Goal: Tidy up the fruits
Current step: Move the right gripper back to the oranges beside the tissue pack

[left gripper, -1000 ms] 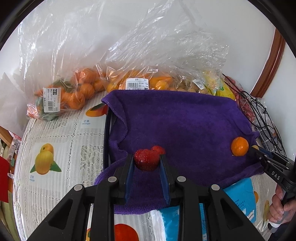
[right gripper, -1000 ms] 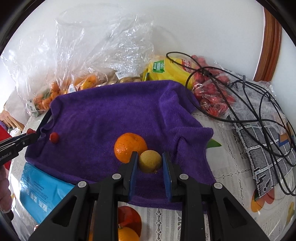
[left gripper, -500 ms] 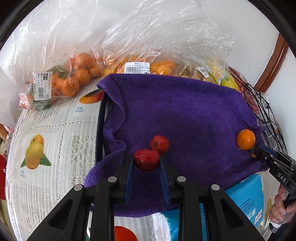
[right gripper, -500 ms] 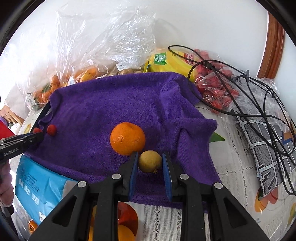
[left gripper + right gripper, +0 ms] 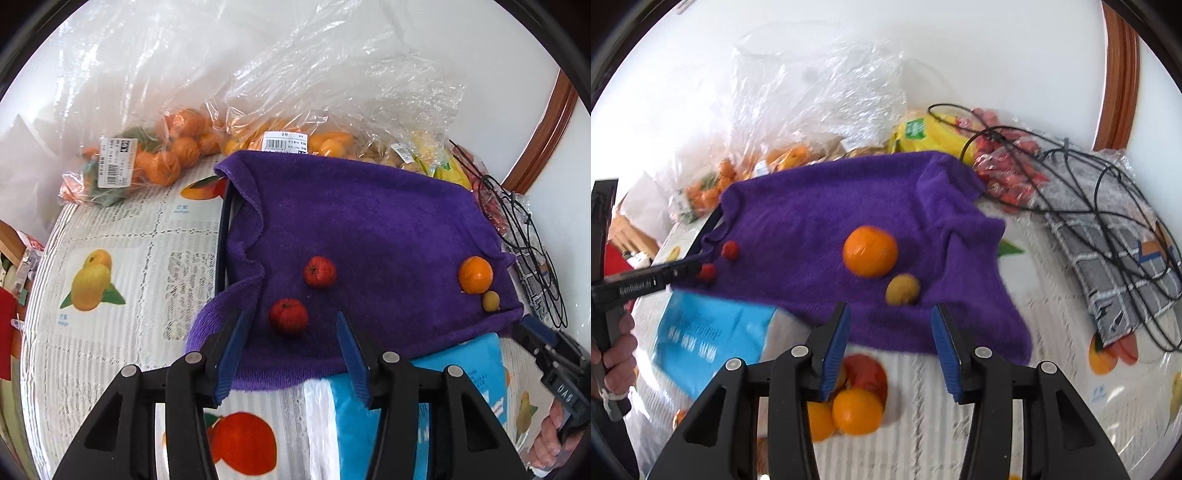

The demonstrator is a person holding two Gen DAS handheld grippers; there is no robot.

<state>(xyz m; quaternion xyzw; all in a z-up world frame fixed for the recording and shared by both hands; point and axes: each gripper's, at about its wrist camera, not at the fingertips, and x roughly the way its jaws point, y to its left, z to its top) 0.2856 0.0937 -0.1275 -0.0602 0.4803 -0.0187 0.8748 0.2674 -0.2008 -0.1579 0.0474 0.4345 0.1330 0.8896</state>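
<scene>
My left gripper point(image 5: 291, 328) has just been opening its jaws, and they stand apart with the near red fruit point(image 5: 288, 316) lying free on the purple towel point(image 5: 369, 221) between the blue pads, touched by neither. A second red fruit point(image 5: 320, 271) sits just beyond it, a little to the right, the two close but apart. My right gripper point(image 5: 890, 325) has just been spreading its jaws too; they are released and grasp nothing, and the small yellow fruit point(image 5: 902, 288) rests on the towel just ahead of the gap between them. The orange point(image 5: 870, 251) sits right beside that yellow fruit, up and to the left; whether they touch I cannot tell. From the left wrist the orange and the yellow fruit appear together near the towel's right edge, well apart from the red pair. The towel lies spread over the counter point(image 5: 147, 229), which wears a fruit-printed cloth. Behind it stand clear bags of oranges point(image 5: 166, 155), and a blue pack point(image 5: 701, 332) lies under the towel's near edge. Black cables point(image 5: 1089, 177) tangle at the right.
</scene>
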